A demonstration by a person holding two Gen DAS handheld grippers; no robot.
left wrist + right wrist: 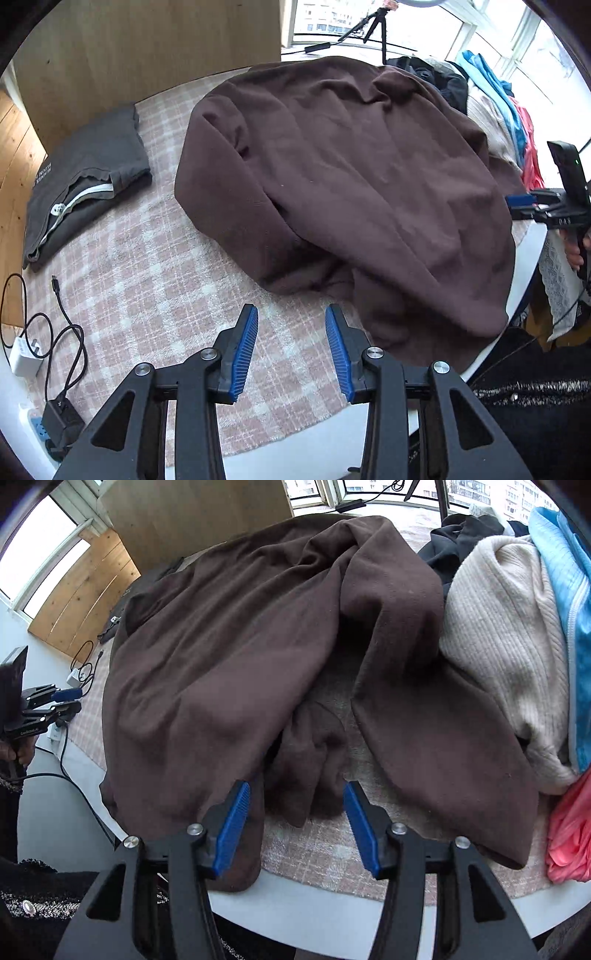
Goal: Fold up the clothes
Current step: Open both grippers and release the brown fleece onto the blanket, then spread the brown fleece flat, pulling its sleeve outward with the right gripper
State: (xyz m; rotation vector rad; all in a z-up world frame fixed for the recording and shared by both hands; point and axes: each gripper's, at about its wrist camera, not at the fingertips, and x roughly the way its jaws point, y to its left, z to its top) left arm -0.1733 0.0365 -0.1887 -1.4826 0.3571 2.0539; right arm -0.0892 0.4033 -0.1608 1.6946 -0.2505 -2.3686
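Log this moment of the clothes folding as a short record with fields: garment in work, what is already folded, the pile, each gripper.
garment in work: brown sweater, spread rumpled on the checked cloth, not yet folded
folded: dark grey garment, lying left of the sweater
pile: cream knit, blue and pink clothes, right of the sweater
left gripper: open, fingers empty, over the checked cloth
right gripper: open, nothing gripped, over the sweater's near edge

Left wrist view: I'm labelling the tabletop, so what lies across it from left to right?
White charger → folded grey garment → brown sweater → heap of unfolded clothes → right gripper.
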